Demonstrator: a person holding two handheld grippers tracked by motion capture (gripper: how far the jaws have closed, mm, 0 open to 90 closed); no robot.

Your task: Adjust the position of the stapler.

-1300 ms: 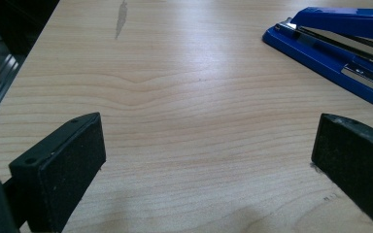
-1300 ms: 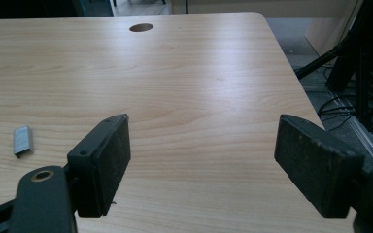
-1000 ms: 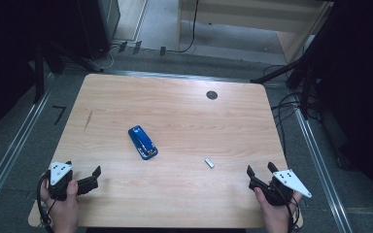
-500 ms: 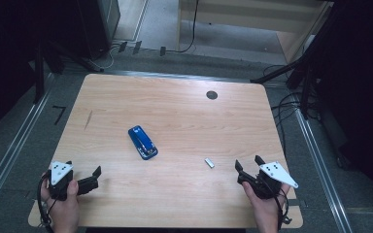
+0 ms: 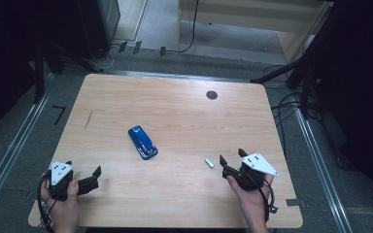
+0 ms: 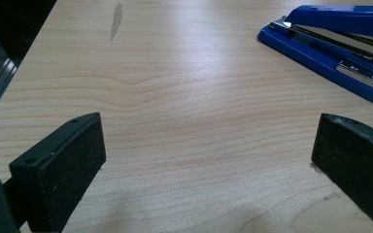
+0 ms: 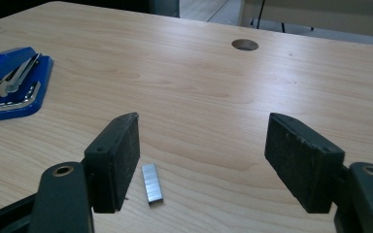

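High view: I have the right gripper near the table's front right edge, jaws apart, just right of the strip of staples. The blue stapler lies at mid-table, its long axis diagonal from far-left to near-right. The left gripper rests near the front left corner, jaws apart, holding nothing.

Left gripper view: I see both jaws spread wide over bare wood, with the stapler ahead to the right, well apart from them.

Right gripper view: I see the strip of staples lying flat just inside the left jaw, long axis running roughly away from the camera. I judge the step in hand to be the approach to the strip. Next move: shift so the strip is centred between the jaws, lower them, then close across its narrow width.
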